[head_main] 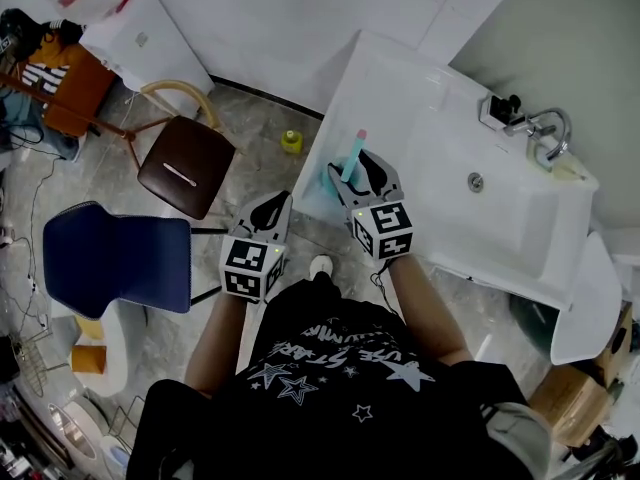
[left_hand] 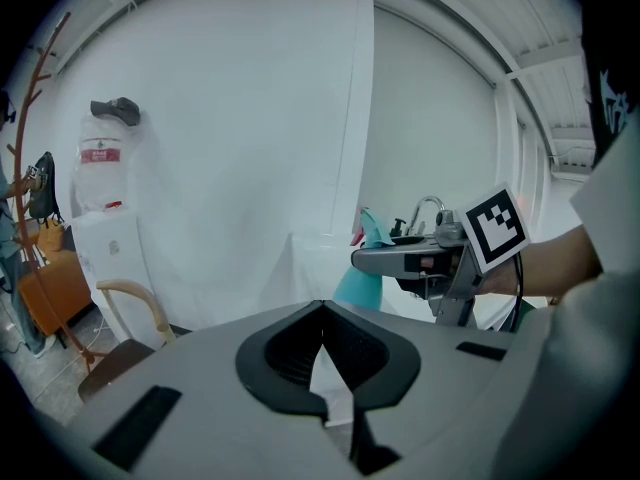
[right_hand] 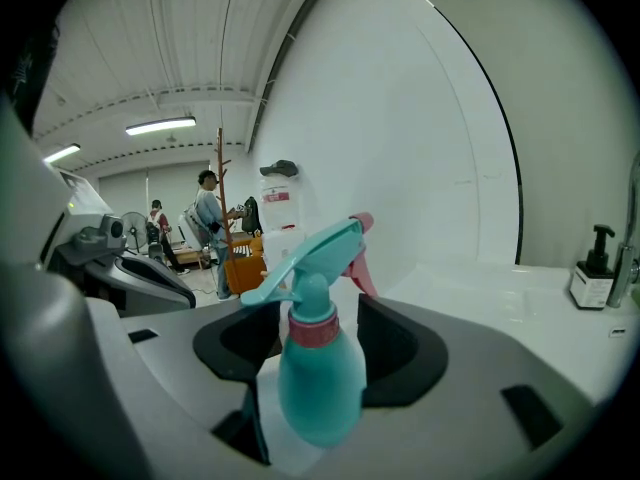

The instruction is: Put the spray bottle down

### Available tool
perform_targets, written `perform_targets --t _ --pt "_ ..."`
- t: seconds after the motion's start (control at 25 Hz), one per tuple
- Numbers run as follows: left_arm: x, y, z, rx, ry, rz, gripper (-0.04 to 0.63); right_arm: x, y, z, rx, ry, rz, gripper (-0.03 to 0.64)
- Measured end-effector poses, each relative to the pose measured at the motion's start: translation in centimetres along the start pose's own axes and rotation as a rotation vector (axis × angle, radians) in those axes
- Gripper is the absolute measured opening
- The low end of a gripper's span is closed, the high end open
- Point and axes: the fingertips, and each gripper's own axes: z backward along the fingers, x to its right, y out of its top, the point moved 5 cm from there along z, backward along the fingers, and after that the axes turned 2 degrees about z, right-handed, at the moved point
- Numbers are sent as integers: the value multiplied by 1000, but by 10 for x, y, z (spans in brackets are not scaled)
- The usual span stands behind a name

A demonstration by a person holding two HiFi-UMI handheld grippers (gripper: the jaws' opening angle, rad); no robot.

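We've got the right gripper (head_main: pixel 358 168) spread wide, teal spray bottle (right_hand: pixel 318 368) upright between its jaws, seemingly untouched, on the white worktop (head_main: pixel 400 98) corner. Left gripper (left_hand: pixel 322 313) is pressed together, empty.

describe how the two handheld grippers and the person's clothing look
The left gripper and right gripper match: grey shells tapering into black-lined jaws, each carrying a cube of black-and-white square markers with a small green light. A thin dark cable hangs from the right one. The person wears a black short-sleeved T-shirt printed with white stars and lettering.
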Motion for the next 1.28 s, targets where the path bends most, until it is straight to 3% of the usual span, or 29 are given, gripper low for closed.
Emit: perform_targets --t 0.52,0.8,1.28 --pt "60 9 39 54 29 -16 15 -1 -9 71 -25 5 27 250" --pt "94 -6 57 48 45 -7 15 9 -17 74 -47 6 51 250" --pt "96 -2 67 64 71 -10 17 14 -22 97 -30 -12 14 236"
